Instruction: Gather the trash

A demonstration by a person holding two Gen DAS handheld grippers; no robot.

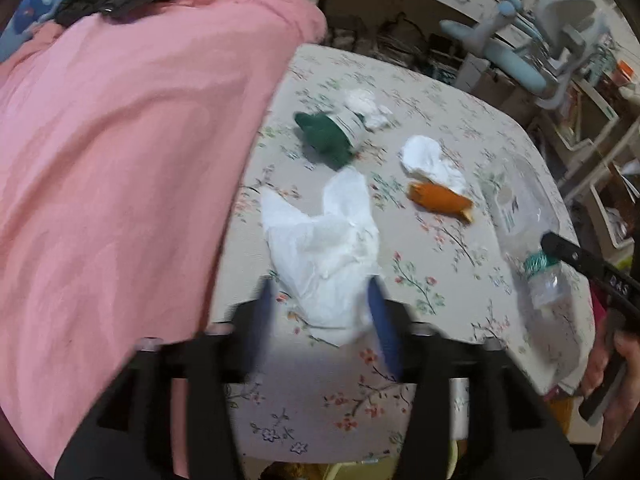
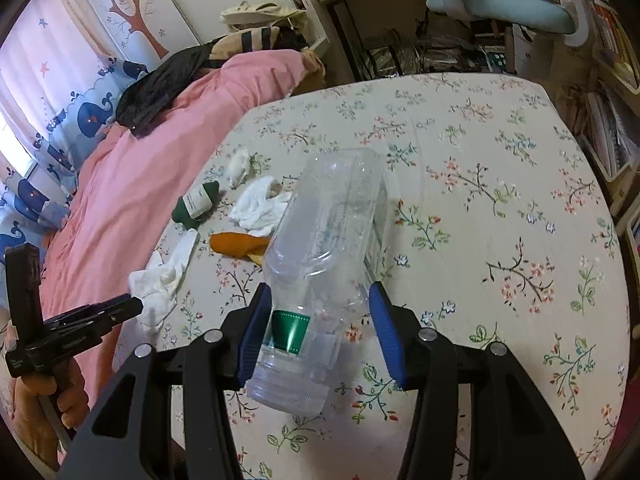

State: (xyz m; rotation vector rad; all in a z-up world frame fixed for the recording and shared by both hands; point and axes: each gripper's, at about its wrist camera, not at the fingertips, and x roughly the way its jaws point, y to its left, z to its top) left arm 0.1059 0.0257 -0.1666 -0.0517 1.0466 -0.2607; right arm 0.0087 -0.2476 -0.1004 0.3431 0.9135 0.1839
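Pink quilt: the rumpled pink quilt (image 1: 120,160) fills the left of the left wrist view; the right wrist view alone shows the whale-print blue curtain (image 2: 48,128) beyond it.
Left gripper: the black left gripper with blue pads (image 1: 320,312) stands partly open over the near end of a crumpled white tissue sheet (image 1: 320,256); motion blur hides whether the pads touch it.
Middle trash: a dark green wrapper with a pale label (image 1: 328,136), two smaller white tissue wads (image 1: 370,108) (image 1: 432,160) and an orange scrap (image 1: 436,200) lie on the floral tablecloth (image 1: 420,92).
Clear plastic bottle: the clear plastic bottle with a green label band (image 2: 324,248) lies on its side right of the scraps, long axis running away from the right camera, mouth end nearest, base farthest.
Right gripper: the black right gripper with blue pads (image 2: 320,328) straddles the bottle's neck, half open; its left pad touches the plastic, its right pad stands clear.
Only in the left view: the bottle's green band (image 1: 538,260) beside the right gripper's tip.
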